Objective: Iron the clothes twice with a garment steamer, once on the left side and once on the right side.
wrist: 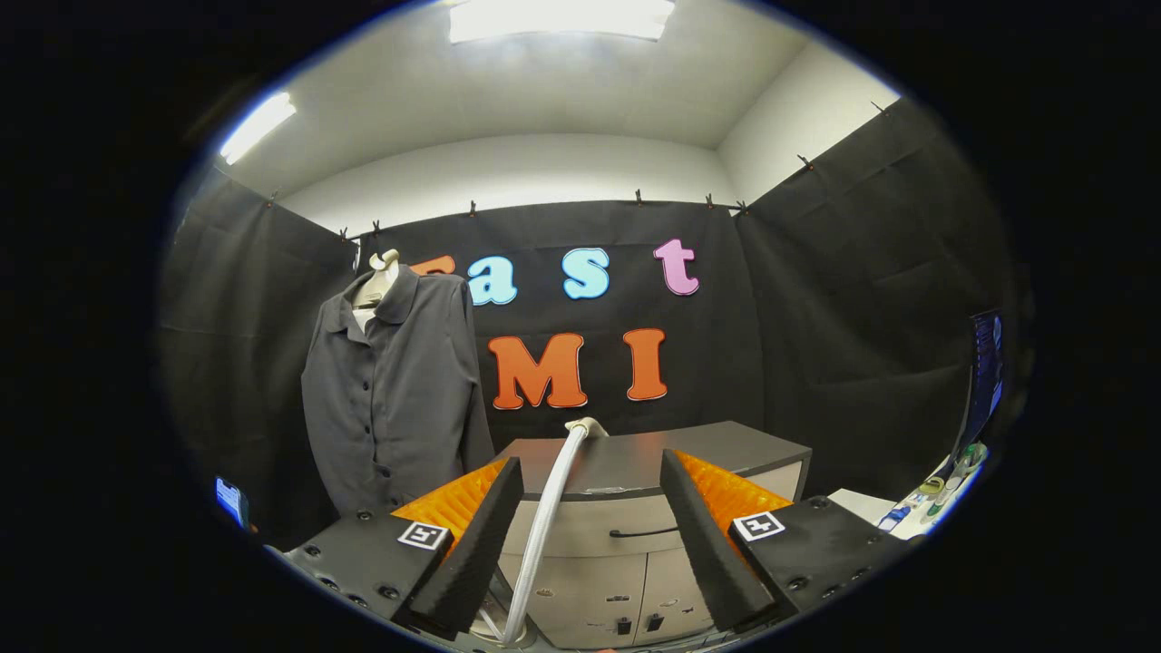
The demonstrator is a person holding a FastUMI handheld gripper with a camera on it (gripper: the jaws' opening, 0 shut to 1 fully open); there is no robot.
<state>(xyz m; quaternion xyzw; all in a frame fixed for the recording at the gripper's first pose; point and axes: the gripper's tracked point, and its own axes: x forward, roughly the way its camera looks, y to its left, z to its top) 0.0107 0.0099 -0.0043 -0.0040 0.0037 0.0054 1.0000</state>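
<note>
A dark grey buttoned shirt [395, 390] hangs on a pale mannequin bust [376, 277], ahead and to the left of my fingers. My gripper [590, 526] is open, with a wide gap between its fingers. A white braided steamer hose [544, 526] rises through that gap, close to the left finger [472, 544], and curves up to a pale end [585, 424] at the cabinet's top. Neither finger touches the hose. The steamer's base lies low between the fingers and is mostly hidden.
A grey cabinet [635, 517] with doors and a drawer handle stands just beyond the fingers. At the right sit a monitor [987, 372] and a white table [862, 503] with small items. A lit phone screen [231, 499] shows low at the left.
</note>
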